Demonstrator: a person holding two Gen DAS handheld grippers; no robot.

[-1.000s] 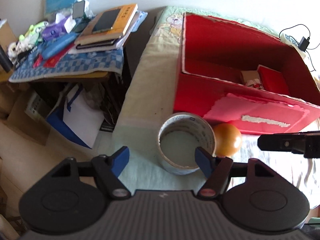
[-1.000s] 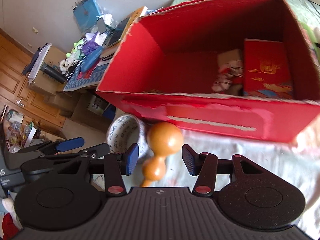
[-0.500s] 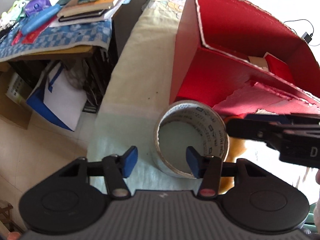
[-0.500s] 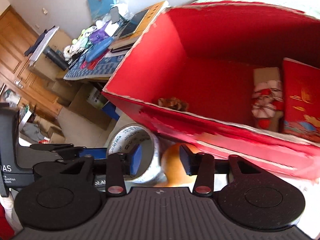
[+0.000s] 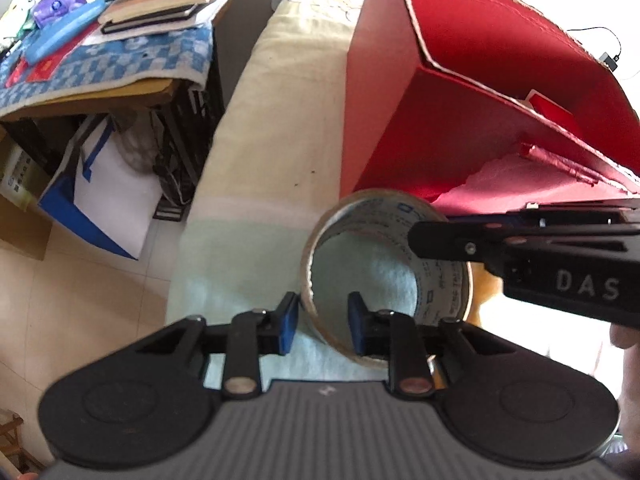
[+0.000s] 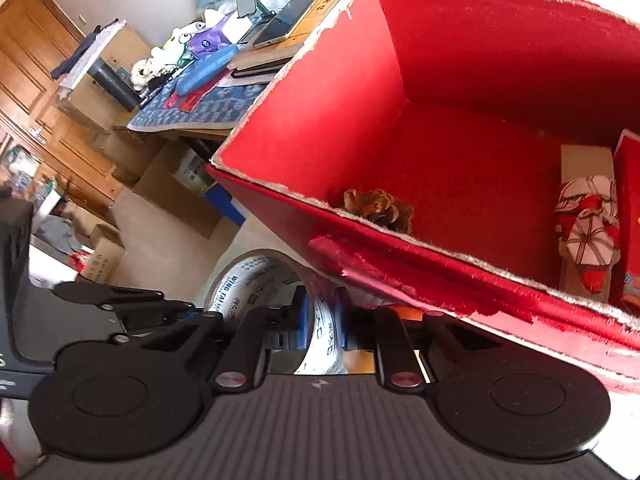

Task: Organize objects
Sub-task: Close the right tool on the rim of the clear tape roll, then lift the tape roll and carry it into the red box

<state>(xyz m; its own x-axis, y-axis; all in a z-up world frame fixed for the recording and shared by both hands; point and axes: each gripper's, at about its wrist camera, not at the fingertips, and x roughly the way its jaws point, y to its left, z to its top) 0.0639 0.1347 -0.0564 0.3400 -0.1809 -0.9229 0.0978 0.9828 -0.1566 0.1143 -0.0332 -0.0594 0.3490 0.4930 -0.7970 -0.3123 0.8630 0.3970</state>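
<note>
Tape roll [image 5: 440, 264], one, stands on its side on the pale cloth of the bench [image 5: 280, 152], just in front of one red box [image 5: 460, 128]. Left hand-held gripper [image 5: 323, 322] is clenched on the roll's near wall, one blue pad outside, one inside the ring. Right hand-held gripper [image 6: 322, 322] is clamped on the roll's wall [image 6: 320, 320] too, at the side nearer the box. Orange object [image 5: 486, 284], one, peeks out beside the roll, mostly hidden. Inside the box: one pinecone [image 6: 378, 208], one patterned wrapped item [image 6: 588, 228], one red packet [image 6: 630, 216] at the edge.
</note>
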